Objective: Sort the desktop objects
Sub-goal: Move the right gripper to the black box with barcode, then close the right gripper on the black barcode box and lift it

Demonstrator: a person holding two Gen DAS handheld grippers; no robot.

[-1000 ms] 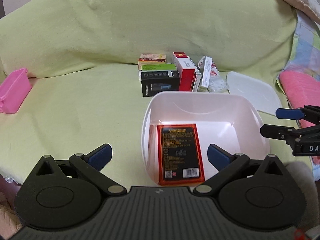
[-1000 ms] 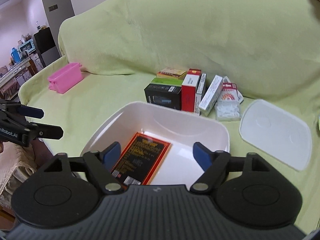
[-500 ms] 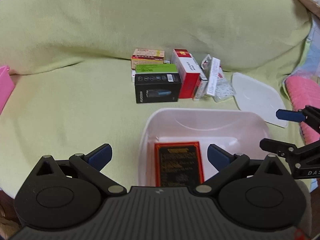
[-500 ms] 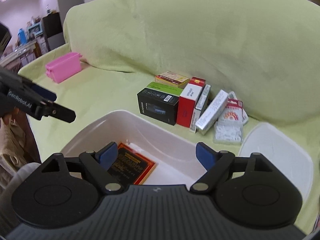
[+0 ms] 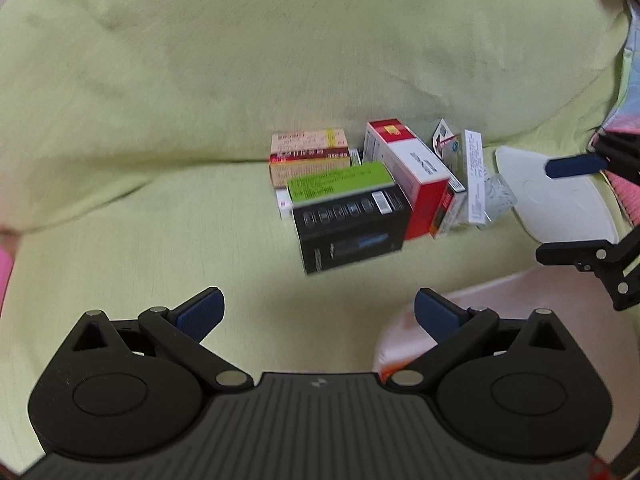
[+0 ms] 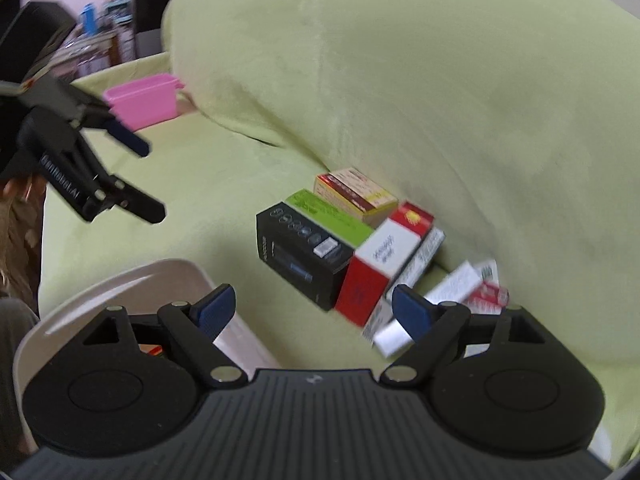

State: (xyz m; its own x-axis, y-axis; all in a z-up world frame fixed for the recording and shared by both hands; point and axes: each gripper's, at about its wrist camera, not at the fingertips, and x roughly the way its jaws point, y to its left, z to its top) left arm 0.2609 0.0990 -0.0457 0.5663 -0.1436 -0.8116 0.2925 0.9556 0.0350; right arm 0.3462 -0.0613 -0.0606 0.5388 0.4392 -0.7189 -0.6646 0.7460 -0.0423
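Observation:
Several boxes stand bunched on the green-covered sofa: a black box with a green top, a red and white box, a tan box behind them, and slim white packs to the right. My left gripper is open and empty, short of the black box. My right gripper is open and empty too, hovering just before the boxes. The white bin sits near me, with an orange-edged box barely showing inside.
A white lid lies on the sofa right of the boxes. A pink container stands far left by the backrest. The sofa back rises just behind the boxes. A room with furniture shows at the upper left in the right wrist view.
Both grippers have moved forward past the white bin toward the boxes, which now look larger and nearer. The bin has slipped to the lower edge of both views. Both stay open.

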